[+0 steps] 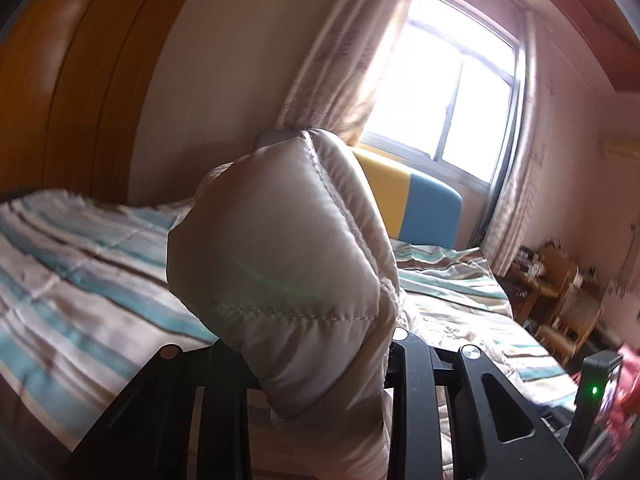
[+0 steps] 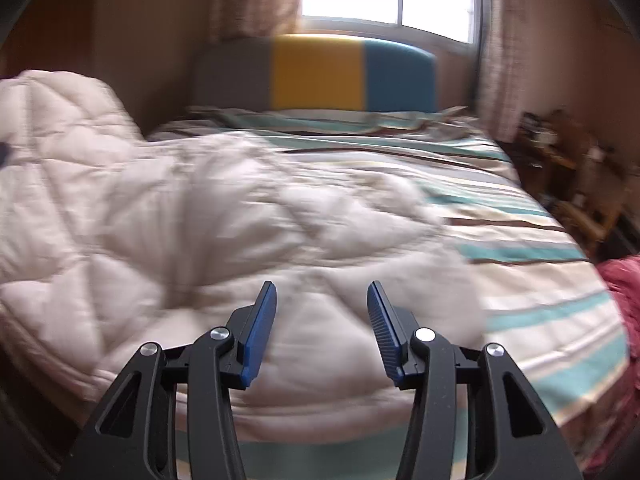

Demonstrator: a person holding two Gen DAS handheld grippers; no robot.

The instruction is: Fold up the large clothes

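Note:
A cream quilted padded coat [image 2: 180, 220] lies spread over the left and middle of the bed, blurred in the right wrist view. My right gripper [image 2: 322, 308] hovers over the coat's near part, its blue pads apart with nothing between them. In the left wrist view a puffy fold of the same coat [image 1: 280, 240] fills the centre, raised above the bed. My left gripper [image 1: 320, 360] is shut on that fold. Its fingertips are hidden by the fabric.
A striped teal, brown and cream bedspread [image 2: 520, 248] covers the bed. A grey, yellow and blue headboard [image 2: 320, 76] stands under a bright window [image 1: 448, 80] with curtains. Wooden furniture [image 1: 560, 292] and a red cloth [image 2: 624, 300] are on the right, a wooden wardrobe [image 1: 60, 80] on the left.

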